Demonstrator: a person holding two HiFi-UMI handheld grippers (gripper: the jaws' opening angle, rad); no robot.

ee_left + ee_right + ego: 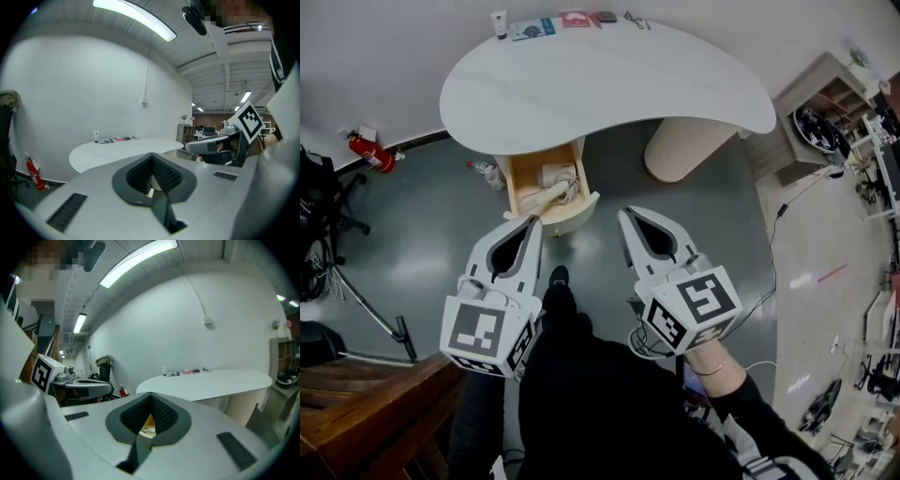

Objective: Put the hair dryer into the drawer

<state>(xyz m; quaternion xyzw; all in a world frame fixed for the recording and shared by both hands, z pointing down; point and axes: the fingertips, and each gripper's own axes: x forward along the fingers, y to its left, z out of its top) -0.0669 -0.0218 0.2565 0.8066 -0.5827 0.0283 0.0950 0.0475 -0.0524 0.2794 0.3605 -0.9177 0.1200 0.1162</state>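
Left tool (528, 231) and right tool (629, 218), jaws together and empty, face the open pale wooden drawer (584, 205); the cream plastic hair dryer (549, 189) lies slantwise inside, nearer the left.

White kidney-shaped tabletop (609, 89) on a ribbed cream pedestal (686, 148), with an upright white tube (499, 24), a blue booklet (532, 28), a pink packet (575, 18) and glasses (635, 19) lined along its far edge. On the grey floor at left, a red fire extinguisher (371, 152) lying by the wall. Wooden steps (356, 403) at lower left, an open shelf unit (825, 103) at right.
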